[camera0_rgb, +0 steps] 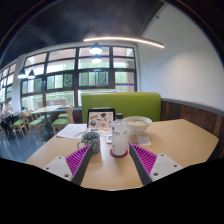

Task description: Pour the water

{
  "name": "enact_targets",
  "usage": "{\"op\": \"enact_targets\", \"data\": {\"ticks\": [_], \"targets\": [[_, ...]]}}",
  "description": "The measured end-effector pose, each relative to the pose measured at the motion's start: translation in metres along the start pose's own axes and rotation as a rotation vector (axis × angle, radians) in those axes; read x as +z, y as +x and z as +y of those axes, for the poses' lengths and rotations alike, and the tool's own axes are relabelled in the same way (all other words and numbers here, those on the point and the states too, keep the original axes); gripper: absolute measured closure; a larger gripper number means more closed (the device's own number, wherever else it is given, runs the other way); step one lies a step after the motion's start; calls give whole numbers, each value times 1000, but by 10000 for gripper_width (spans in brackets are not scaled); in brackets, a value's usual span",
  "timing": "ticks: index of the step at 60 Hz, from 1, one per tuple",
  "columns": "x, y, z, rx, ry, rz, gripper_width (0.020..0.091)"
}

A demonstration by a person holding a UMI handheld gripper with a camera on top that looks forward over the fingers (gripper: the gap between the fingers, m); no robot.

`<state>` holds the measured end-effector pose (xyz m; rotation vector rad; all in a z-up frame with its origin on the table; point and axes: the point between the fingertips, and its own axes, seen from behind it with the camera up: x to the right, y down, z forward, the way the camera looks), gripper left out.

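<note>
No readable text, labels or numbers anywhere; the upright card [100, 119] on the table [180, 140] shows print too small to read.

- The gripper [110, 160] hangs over the near edge of the table [175, 140], its fingers [78, 161] spread apart.
- A cup [119, 142] stands on the table at 12 o'clock, just ahead of the fingers.
- A small dish [91, 137] sits at 11 o'clock, left of the cup.
- A bowl [137, 124] rests at 1 o'clock, behind the cup.
- An upright card [100, 119] stands at the far side, before the bench [120, 102].
- Chairs [38, 120] stand at 10 o'clock, under the windows [60, 78].
</note>
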<state>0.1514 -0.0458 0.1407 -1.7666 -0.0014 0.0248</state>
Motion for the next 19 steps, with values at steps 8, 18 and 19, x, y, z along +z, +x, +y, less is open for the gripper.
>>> {"op": "enact_targets", "data": {"ticks": [8, 18, 19], "targets": [[-52, -5, -2, 32, 19, 3, 277], [-99, -11, 4, 29, 34, -3, 275], [-102, -12, 5, 29, 35, -7, 275]]}}
